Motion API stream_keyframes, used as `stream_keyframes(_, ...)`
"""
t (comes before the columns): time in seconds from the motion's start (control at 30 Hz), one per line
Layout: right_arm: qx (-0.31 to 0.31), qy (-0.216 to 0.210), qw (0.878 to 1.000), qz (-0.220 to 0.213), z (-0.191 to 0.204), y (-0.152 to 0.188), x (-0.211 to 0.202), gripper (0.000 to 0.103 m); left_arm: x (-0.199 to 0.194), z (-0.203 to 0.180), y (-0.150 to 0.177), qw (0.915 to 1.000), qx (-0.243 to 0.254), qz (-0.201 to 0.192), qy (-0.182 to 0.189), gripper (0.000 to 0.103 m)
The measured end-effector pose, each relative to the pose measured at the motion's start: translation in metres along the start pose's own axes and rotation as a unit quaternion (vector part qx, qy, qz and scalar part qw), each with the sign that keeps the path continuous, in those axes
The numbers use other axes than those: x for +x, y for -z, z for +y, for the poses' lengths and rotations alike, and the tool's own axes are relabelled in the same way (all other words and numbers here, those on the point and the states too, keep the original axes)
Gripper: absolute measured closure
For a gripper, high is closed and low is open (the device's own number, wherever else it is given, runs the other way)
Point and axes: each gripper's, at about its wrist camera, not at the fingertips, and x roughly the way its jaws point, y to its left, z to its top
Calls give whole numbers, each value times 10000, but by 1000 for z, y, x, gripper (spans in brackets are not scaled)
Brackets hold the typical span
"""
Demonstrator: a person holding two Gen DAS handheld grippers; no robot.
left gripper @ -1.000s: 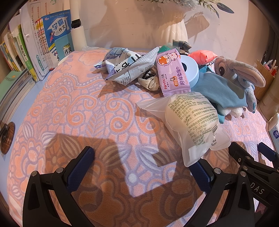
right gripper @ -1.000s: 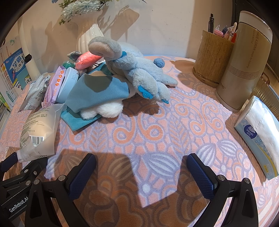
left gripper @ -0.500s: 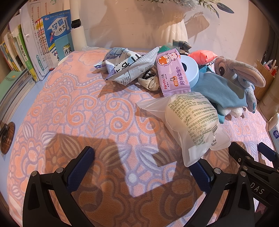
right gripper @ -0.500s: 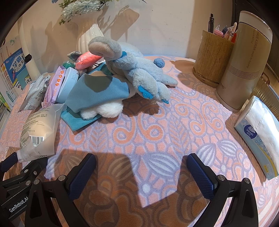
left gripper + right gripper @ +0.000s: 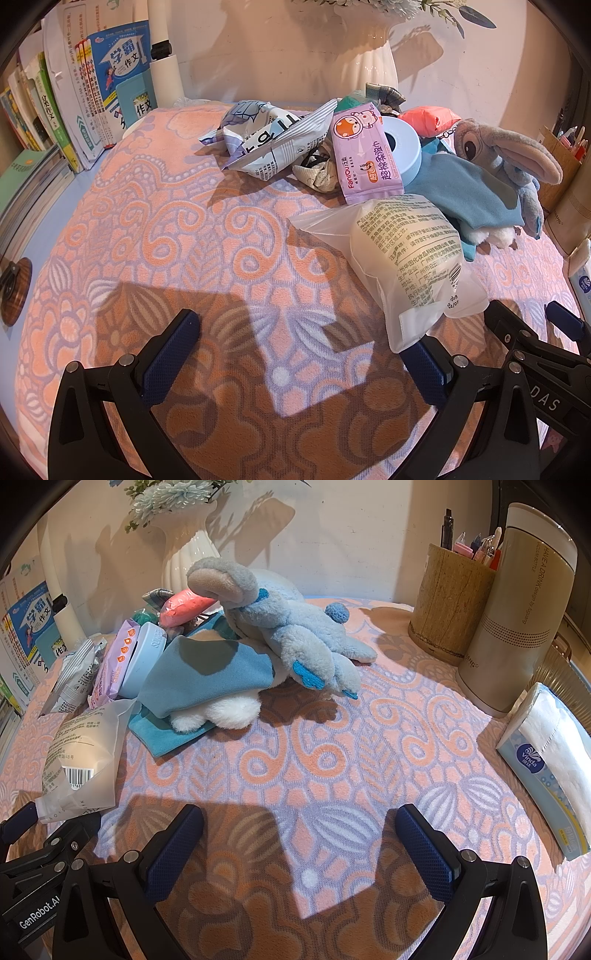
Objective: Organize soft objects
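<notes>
A heap of soft things lies on the patterned orange towel [image 5: 177, 236]. It holds a grey-blue plush toy [image 5: 295, 627], a blue cloth [image 5: 207, 672], a white translucent pouch [image 5: 406, 258], a purple wipes pack [image 5: 364, 151], a pale blue round tin [image 5: 404, 147], a pink packet [image 5: 184, 607] and a striped snack bag [image 5: 273, 144]. My left gripper [image 5: 299, 362] stands open near the towel's front, its right finger just under the pouch's corner. My right gripper [image 5: 299, 843] is open too, empty, in front of the plush toy.
Books [image 5: 92, 99] stand at the back left. A white vase [image 5: 188, 554] is behind the heap. At the right stand a wooden pen holder [image 5: 450, 602], a beige bottle [image 5: 517, 620] and a tissue pack [image 5: 546, 764]. Bare towel lies in front of both grippers.
</notes>
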Motion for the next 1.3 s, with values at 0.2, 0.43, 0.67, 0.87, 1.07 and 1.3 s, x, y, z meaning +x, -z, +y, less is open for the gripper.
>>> stream_keyframes(0.2,0,-1,10000,0,0,0,0,0,0,0,0,10000,0,0,0,1)
stream_keyframes(0.43,3,-4,10000,1,0,0,0,0,0,0,0,10000,0,0,0,1)
stream_keyframes(0.67,40,-50,10000,-14,-1,-1,0,0,1,-1,-1,10000,7,9,-34,0)
stream_keyframes(0.87,34,-41,10000,-14,0,0,0,0,3,-2,-3,10000,14,6,-47,0)
stream_keyframes(1.07,36,-48,10000,-15,0,0,1,0,2,-2,-3,10000,14,6,-47,0)
stream_keyframes(1.3,19,-44,10000,-11,-1,0,0,0,3,-1,-3,10000,14,7,-45,0)
